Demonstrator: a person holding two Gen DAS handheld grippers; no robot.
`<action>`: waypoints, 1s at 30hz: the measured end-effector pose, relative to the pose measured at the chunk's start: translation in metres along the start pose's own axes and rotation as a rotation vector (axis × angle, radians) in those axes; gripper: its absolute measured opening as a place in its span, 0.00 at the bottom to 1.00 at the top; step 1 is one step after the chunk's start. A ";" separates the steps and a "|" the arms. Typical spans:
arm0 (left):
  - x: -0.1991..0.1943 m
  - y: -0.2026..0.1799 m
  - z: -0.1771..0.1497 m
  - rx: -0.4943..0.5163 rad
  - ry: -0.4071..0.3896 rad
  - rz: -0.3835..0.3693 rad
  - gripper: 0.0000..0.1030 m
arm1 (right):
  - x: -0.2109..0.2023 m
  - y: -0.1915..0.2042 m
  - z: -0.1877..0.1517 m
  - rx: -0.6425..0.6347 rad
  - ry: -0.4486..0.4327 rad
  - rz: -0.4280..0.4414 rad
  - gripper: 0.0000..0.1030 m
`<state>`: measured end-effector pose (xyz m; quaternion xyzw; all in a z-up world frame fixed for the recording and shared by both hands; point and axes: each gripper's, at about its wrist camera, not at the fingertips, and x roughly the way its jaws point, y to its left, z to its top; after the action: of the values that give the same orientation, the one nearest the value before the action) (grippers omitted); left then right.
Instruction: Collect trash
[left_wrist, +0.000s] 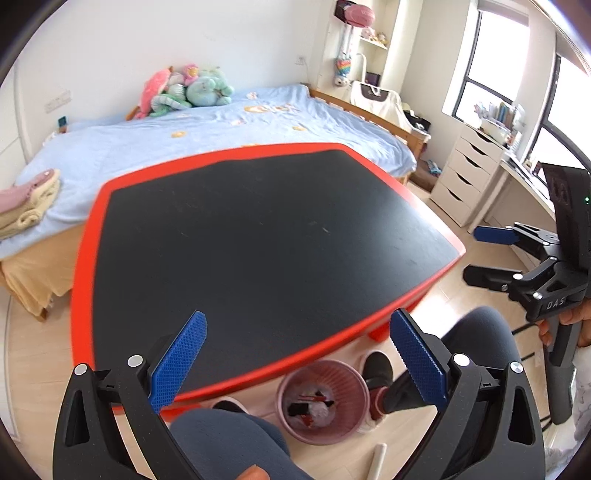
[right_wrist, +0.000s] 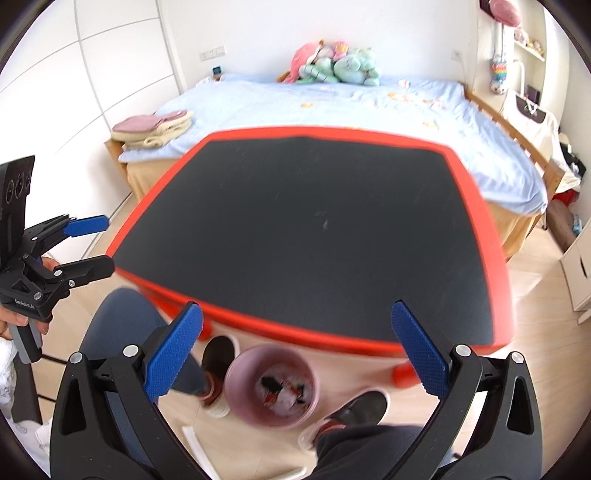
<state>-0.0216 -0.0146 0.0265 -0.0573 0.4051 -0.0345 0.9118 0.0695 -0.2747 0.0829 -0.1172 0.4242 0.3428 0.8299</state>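
Note:
A pink ribbed trash bin (left_wrist: 323, 402) stands on the floor between the person's feet, below the near edge of a black table with a red rim (left_wrist: 88, 229). It holds red, black and white scraps. The bin also shows in the right wrist view (right_wrist: 271, 387). My left gripper (left_wrist: 299, 363) is open and empty above the table's near edge. My right gripper (right_wrist: 295, 354) is open and empty above the bin and table edge (right_wrist: 498, 258). Each gripper appears in the other's view, the right one (left_wrist: 480, 254) and the left one (right_wrist: 99, 243), both open.
A bed with a blue sheet (left_wrist: 184, 133), plush toys (left_wrist: 184, 90) and folded towels (left_wrist: 26, 206) lies behind the table. White drawers (left_wrist: 465, 173) and a desk stand at the right. The person's knees (left_wrist: 229, 439) and shoes (right_wrist: 354, 410) flank the bin. A white stick (left_wrist: 376, 461) lies on the floor.

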 end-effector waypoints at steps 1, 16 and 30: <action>0.000 0.003 0.002 -0.004 -0.004 0.007 0.93 | -0.001 -0.002 0.004 0.000 -0.007 -0.006 0.97; 0.013 0.030 0.021 -0.058 0.000 0.027 0.94 | 0.012 -0.031 0.038 0.027 -0.025 -0.023 0.97; 0.021 0.030 0.023 -0.061 0.006 0.041 0.94 | 0.007 -0.032 0.041 0.016 -0.043 -0.021 0.97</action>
<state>0.0097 0.0148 0.0224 -0.0768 0.4100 -0.0038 0.9088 0.1195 -0.2753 0.0993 -0.1076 0.4076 0.3334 0.8433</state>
